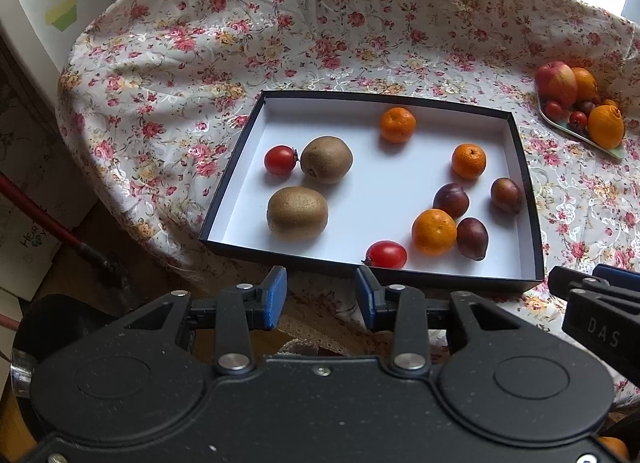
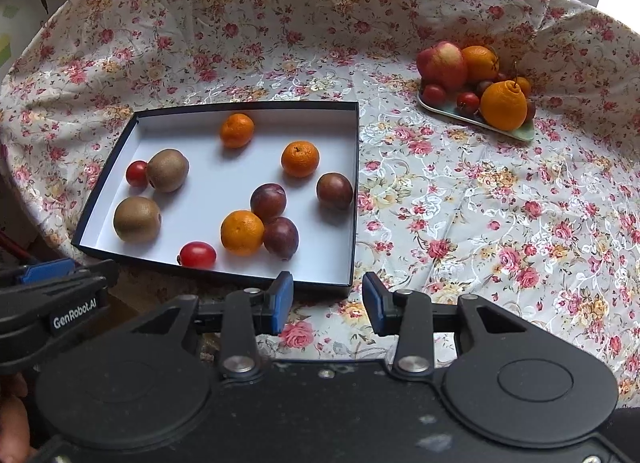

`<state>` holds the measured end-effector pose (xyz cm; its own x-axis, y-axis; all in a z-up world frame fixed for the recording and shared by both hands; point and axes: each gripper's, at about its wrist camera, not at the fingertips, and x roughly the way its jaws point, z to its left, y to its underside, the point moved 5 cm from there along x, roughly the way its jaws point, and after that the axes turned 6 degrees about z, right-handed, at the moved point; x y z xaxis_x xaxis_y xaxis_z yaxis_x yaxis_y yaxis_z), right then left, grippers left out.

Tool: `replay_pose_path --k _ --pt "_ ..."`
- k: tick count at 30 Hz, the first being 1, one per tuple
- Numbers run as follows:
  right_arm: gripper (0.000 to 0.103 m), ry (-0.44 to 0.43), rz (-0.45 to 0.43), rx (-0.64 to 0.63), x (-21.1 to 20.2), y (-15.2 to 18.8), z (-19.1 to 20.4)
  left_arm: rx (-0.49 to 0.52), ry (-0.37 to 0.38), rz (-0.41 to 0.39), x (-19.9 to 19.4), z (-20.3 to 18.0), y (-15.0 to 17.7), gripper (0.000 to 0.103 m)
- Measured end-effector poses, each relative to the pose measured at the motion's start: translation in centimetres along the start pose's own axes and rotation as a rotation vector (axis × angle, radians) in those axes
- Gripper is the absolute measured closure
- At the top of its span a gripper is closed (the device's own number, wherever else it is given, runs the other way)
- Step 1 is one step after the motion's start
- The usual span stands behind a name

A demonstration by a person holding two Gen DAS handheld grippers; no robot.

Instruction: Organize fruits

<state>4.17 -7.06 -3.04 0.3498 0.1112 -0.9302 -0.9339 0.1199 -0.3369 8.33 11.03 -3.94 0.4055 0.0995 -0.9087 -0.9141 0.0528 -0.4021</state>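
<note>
Blue fingers (image 1: 277, 299) parted before fuzzy brown kiwis (image 1: 297, 213), glossy tangerines (image 1: 434, 231).

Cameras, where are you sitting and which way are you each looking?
Left wrist: sits on the left gripper, open, facing the box of fruit dead ahead; the right gripper shows at the right edge.
Right wrist: sits on the right gripper, open, facing the floral cloth beside the box's near right corner; the left gripper shows at left.
Both share the box and the fruit plate.

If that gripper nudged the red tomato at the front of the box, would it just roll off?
Probably: the tomato looks round and glossy, on the box's smooth white floor. Its low wall would likely stop it. Its skin seems thin, so squeezing might bruise it.
</note>
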Motion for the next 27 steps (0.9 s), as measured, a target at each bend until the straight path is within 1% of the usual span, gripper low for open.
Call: replay_pose_path --k 6,27 --pt "0.061 0.005 0.01 -0.014 0.5 0.1 0.4 -0.028 0.005 0.011 0.3 0.5 0.2 0.057" --pt "0.061 0.004 0.042 -0.029 1.4 0.3 0.8 -0.038 0.015 0.019 0.5 0.7 0.3 0.057"
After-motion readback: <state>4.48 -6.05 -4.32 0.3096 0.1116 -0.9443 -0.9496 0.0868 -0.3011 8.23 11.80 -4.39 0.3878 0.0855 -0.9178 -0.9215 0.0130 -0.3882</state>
